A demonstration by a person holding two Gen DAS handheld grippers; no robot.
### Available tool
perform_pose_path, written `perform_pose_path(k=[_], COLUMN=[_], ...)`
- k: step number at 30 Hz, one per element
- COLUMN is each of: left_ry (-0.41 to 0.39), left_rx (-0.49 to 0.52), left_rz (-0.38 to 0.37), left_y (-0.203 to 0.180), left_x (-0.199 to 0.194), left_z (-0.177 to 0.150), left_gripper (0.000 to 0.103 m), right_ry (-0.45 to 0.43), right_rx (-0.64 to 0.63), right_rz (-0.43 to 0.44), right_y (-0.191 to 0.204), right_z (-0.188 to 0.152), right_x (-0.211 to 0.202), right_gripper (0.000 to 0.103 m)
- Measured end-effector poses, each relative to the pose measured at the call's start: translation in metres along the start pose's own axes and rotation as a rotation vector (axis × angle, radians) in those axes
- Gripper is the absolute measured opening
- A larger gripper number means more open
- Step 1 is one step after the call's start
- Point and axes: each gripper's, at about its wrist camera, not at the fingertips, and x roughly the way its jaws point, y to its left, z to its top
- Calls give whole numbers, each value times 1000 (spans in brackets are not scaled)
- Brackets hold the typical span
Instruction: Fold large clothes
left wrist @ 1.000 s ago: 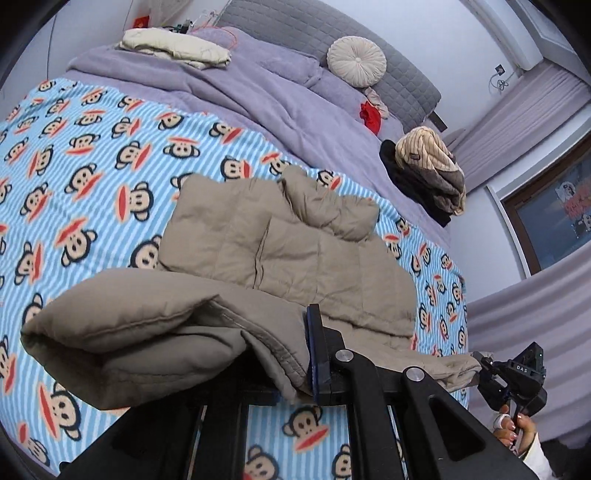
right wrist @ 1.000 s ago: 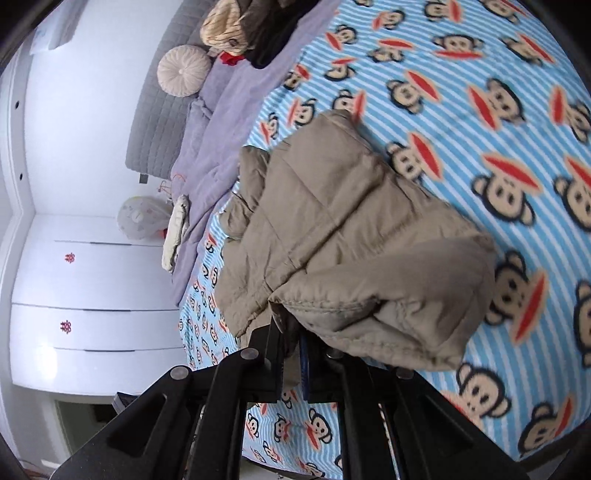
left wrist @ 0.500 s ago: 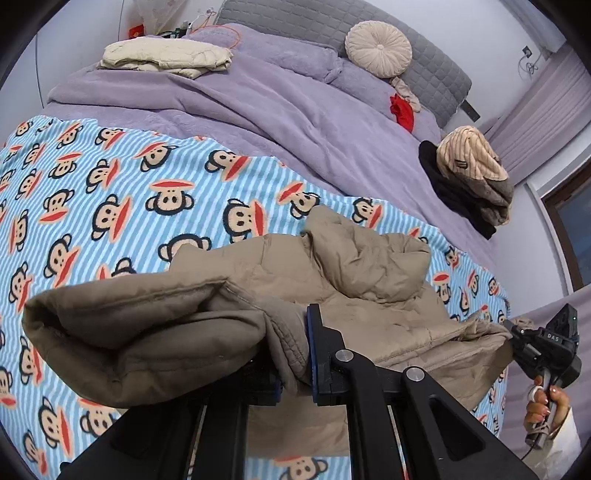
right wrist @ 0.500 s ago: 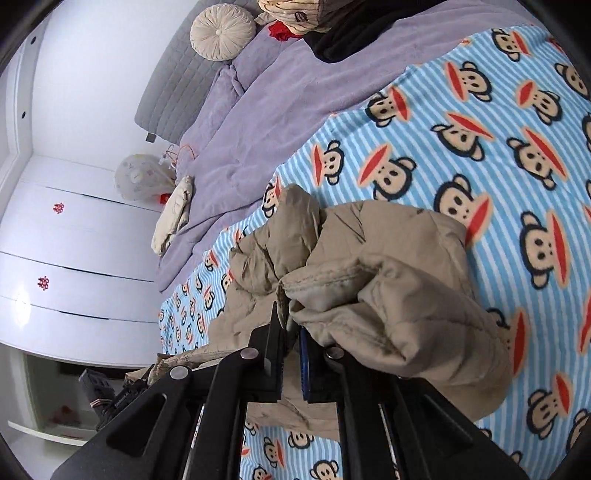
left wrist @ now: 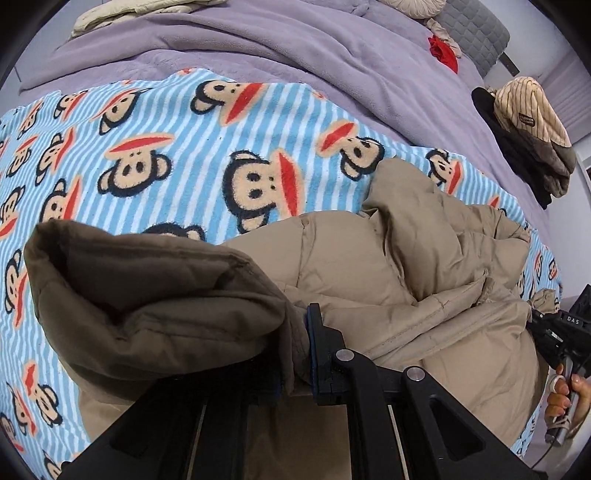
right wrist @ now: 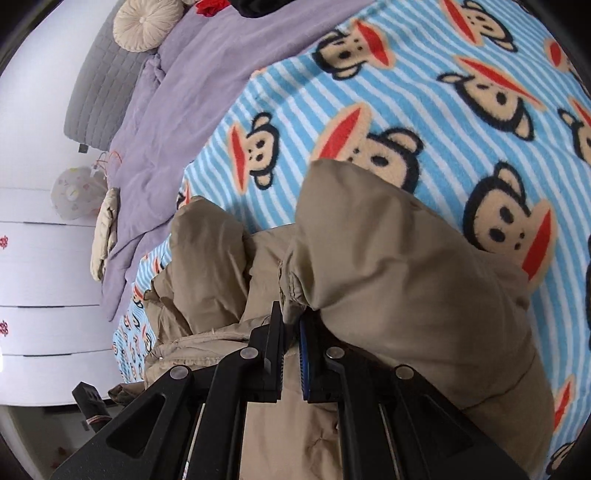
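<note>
Nearest in the left wrist view, the left hand-held gripper (left wrist: 295, 354) is clamped almost fully closed on a thick fold of a tan padded jacket (left wrist: 369, 266), the fabric pinched between its black fingers. In the right wrist view, the right hand-held gripper (right wrist: 291, 354) is likewise nearly closed, gripping another bunched edge of the jacket (right wrist: 388, 280). The jacket lies partly folded on a blue striped monkey-print blanket (left wrist: 177, 147) spread over a bed. At the left view's right edge, a person's hand (left wrist: 567, 395) holds the other tool's handle. Farther back lie a lilac duvet (left wrist: 295, 44), a pile of dark and striped clothes (left wrist: 528, 125), and a round cream cushion (right wrist: 144, 24).
</note>
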Motion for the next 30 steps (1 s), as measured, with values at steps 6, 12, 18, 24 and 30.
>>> perform_pose_path(k=[6,12,18,24,30], left_ry=[-87,-103,-97,-248,-242], left_rx=[40,86,151,200,231], left_rz=[29,-4,36,169,146], left_y=[-13,-9,-17,-23,-31], left_x=[-25,-55,-67,-96,-87], left_z=[-4,-16,-25,-41,-41], left_gripper=[16,16,28,94,94], right_ry=[12,-8,-65,-45,-10], right_rx=[-15,-92,-119,-141,-250], right_rz=[-16,12,28,69,-15], right_y=[-2,14,17,24,32], right_z=[10,5,-5,-31,-50], right_x=[11,-15,-49,-57,-41], right_gripper=[7,17,69,66,22])
